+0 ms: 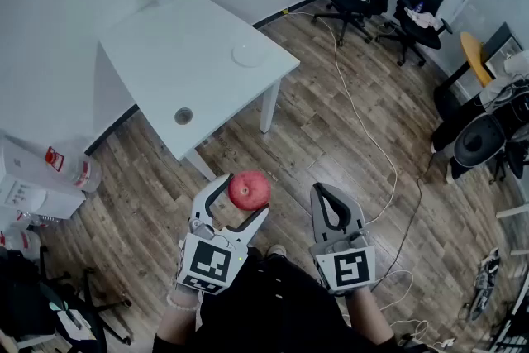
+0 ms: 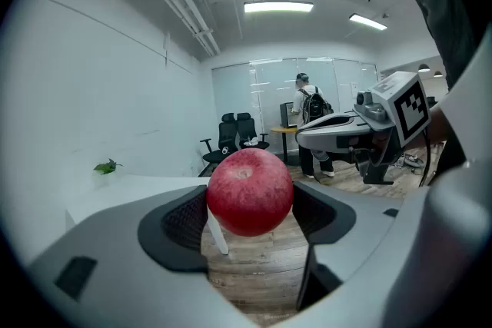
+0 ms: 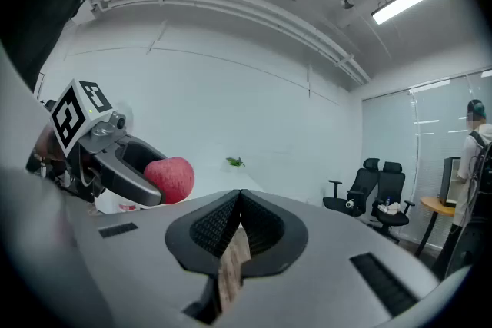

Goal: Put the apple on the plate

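Carry step. The left gripper (image 1: 245,197) has the apple (image 1: 249,189) between its jaws. They stand wide and clamp it on both sides, and it is held in the air over the wood floor (image 1: 331,128), well apart from the table (image 1: 178,54). The right gripper (image 1: 334,212) has its jaws together, holds nothing, and hangs beside the left one.

The plate (image 1: 249,54) sits on the table near its right edge and is bare. So the apple is picked up but not yet delivered, roughly mid-task by my read.

Next move, as I judge it: step up to the table, bring the left gripper over the plate, go low until the apple rests on it, then let the jaws off. The apple is round and the plate looks shallow, so it could roll if let go from any height. The right gripper probably isn't needed.

Hard to see:
- The plate is white on white, so its rim barely shows in the head view and its depth can't be told.
- The left gripper view shows no plate, only the tabletop edge-on with the plant (image 2: 105,166) on it; the apple blocks the middle.
- The apple's underside is unseen.
- The holder is cut off at the bottom of the head view, leaving only the wrists and dark clothing in sight.
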{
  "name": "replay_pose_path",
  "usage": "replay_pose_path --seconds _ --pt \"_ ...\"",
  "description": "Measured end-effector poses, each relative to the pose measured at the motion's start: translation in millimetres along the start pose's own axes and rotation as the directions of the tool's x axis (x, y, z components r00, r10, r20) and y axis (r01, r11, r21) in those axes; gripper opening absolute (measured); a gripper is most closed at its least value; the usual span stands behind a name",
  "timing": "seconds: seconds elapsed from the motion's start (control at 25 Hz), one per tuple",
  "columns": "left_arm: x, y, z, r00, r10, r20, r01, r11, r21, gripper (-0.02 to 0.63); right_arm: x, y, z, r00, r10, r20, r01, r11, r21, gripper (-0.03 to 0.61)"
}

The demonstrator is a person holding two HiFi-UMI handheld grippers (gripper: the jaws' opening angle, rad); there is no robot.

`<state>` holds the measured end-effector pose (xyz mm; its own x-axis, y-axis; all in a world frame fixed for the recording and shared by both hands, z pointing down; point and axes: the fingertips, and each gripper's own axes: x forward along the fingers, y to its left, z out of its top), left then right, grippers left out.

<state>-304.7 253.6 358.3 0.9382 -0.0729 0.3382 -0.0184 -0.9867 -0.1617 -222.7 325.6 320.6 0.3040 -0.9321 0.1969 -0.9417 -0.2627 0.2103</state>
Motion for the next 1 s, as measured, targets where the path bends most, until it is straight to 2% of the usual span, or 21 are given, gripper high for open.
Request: replay_pose_path --seconds 0.12,0.48,1.0 --pt "1 2 10 1.0 -0.008 0.022 0.007 1.0 0.024 0.357 1 1 0 1.0 -0.002 0.001 0.002 1.0 -0.001 0.041" --pt "0 3 8 0.999 -0.025 0.025 0.024 0.999 0.028 0.357 3 6 3 1.0 -0.011 0.007 0.011 1.0 0.003 0.041" --pt "-11 18 1 0.997 -0.062 0.042 0.06 0.997 0.043 0.357 7 13 9 0.994 -0.1 0.033 0.099 0.994 0.049 0.041"
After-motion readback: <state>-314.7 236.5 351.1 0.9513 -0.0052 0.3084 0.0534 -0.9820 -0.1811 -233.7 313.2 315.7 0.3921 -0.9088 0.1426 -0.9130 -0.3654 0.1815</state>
